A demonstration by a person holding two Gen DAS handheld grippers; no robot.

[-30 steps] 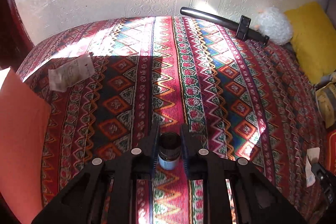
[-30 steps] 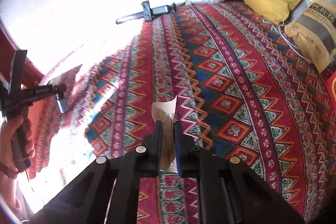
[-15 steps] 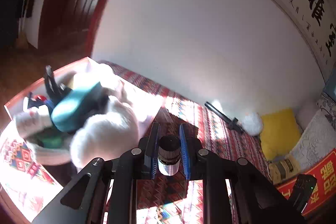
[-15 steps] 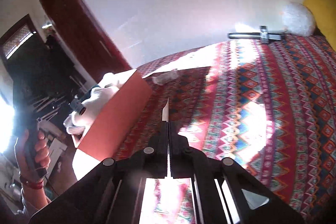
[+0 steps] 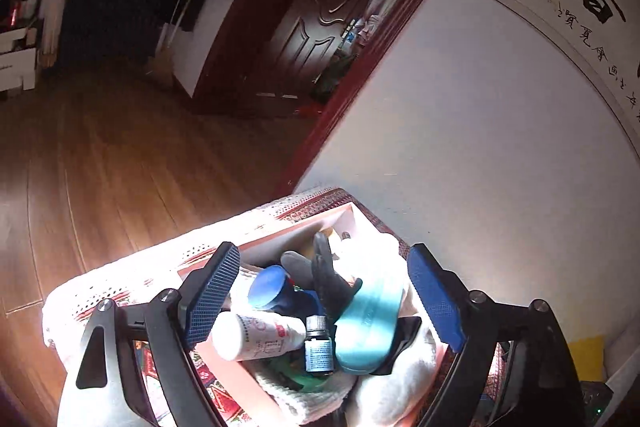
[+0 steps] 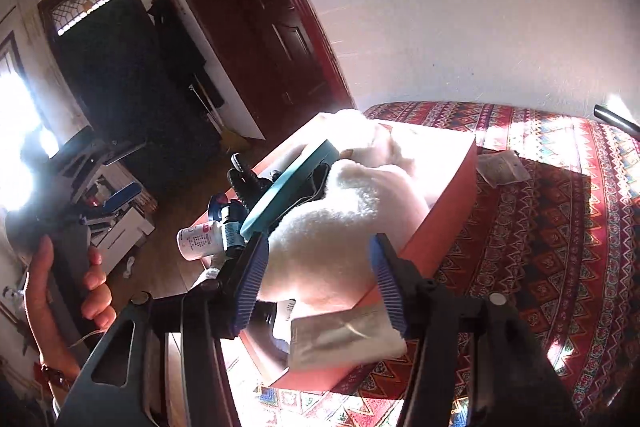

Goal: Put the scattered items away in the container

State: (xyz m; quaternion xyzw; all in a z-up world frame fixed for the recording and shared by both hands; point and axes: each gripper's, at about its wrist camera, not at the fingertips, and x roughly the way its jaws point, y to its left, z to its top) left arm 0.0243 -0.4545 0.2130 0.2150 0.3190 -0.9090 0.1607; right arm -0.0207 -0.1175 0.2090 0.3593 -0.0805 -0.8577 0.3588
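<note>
The orange box stands on the patterned bedspread and is full. My left gripper is open above it. The small dark bottle lies free in the box between a white bottle and a teal slipper. My right gripper is open over the box's near end. A pale sachet lies free just below it on the box's contents, beside a white fluffy item. The box also shows in the left wrist view.
A clear packet lies on the bedspread beyond the box. A black rod lies by the wall at far right. The wooden floor and a dark door lie beyond the bed's edge.
Both grippers swung over the box and opened. The left one let go of the small dark bottle; the right one let go of the sachet. Both items now lie in the box.
</note>
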